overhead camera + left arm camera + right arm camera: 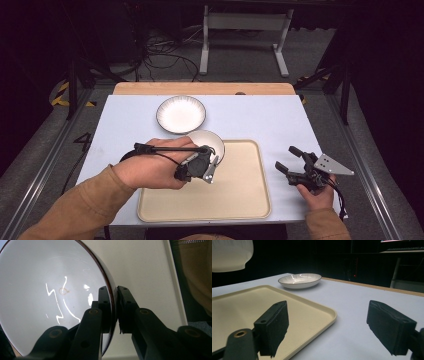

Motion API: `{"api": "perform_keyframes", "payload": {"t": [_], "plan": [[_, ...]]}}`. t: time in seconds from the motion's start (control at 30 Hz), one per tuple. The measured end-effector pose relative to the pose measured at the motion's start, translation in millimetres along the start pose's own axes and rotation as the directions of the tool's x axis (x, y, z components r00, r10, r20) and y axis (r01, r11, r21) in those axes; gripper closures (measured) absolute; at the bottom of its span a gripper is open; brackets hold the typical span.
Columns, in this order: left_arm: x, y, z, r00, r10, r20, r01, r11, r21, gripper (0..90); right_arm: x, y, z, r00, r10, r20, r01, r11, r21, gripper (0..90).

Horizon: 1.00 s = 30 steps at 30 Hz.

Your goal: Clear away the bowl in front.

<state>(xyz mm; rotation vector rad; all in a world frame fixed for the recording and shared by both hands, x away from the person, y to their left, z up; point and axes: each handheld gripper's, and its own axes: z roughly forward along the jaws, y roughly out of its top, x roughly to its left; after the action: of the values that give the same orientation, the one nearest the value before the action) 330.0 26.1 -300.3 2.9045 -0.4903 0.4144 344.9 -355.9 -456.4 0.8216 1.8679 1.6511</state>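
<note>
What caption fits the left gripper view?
Left gripper pinching the white bowl's rim above the cream tray.

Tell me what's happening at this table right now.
A person works with a gripper in each hand. The left gripper is shut on the rim of a white bowl, holding it up over the far left corner of a beige tray. The right gripper is open with nothing in it, near the tray's right side. A shallow white plate sits on the table beyond the tray.
</note>
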Motion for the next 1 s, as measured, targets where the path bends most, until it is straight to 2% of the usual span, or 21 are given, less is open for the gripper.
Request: {"api": "perform_keyframes", "payload": {"t": [0.33,0.8,1.0], "plan": [[-3.9,5.4,20.3,0.9991,0.009,0.040,-0.008,0.9998,-0.017,82.7,0.1,0.0,-0.1,1.0000,0.000,0.001,0.000,1.000,-0.001,18.6],[-5.2,7.8,48.4,0.9961,0.014,0.088,-0.013,0.9999,-0.011,82.7,0.0,0.0,-0.2,1.0000,-0.001,0.001,0.001,1.000,-0.001,18.6],[-4.6,7.7,58.8,0.9943,0.004,0.106,-0.003,1.0000,-0.005,82.8,0.0,-0.1,-0.3,1.0000,0.000,0.001,0.000,1.000,-0.001,18.6]]}}
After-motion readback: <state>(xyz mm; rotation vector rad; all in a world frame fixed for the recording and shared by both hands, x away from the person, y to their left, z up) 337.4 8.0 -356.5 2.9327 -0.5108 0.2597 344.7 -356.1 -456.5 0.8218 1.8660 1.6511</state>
